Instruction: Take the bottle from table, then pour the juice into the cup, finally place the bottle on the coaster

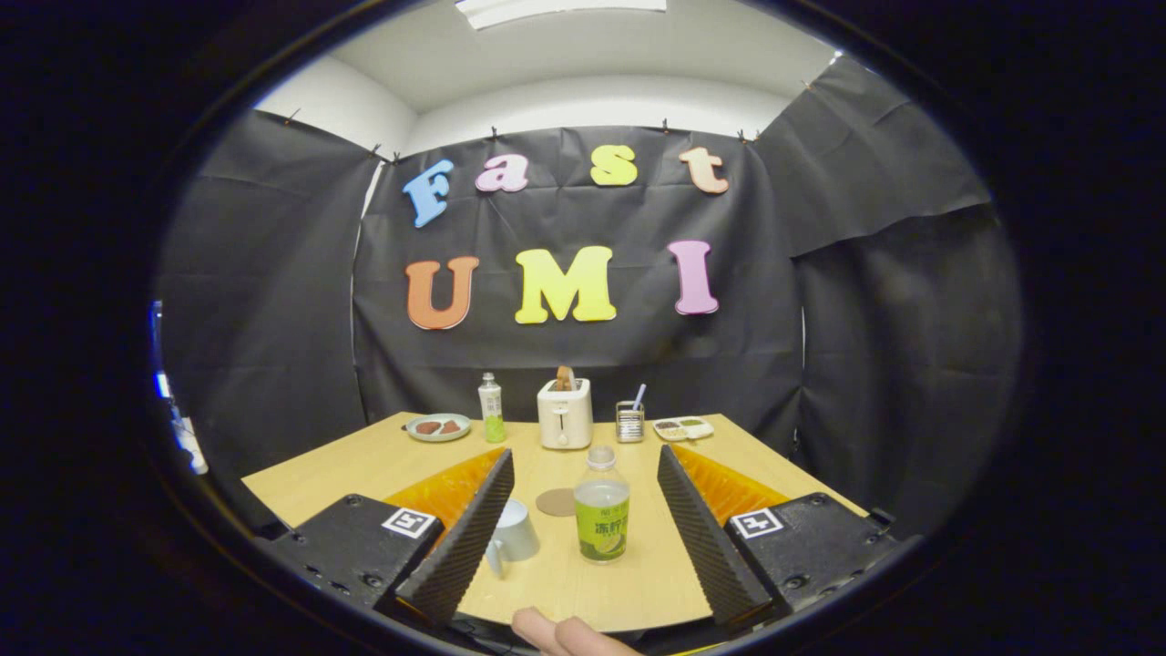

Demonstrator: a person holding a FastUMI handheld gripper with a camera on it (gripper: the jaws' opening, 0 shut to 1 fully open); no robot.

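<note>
My tool (586,510) hangs with fingers apart and empty, the juice bottle (601,507) standing untouched between them on the surface (364,460), cup (515,535) at its left, coaster (556,502) just beyond: grasping, pouring and placing all remain.

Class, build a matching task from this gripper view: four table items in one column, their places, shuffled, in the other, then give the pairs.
Items:
1. bottle
2. cup
3. coaster
4. toaster

Places:
A. at the table's far edge
B. flat on the table, between cup and bottle, slightly behind them
C. upright between the open gripper fingers, untouched
D. against the left finger

Pairs: 1-C, 2-D, 3-B, 4-A
</note>
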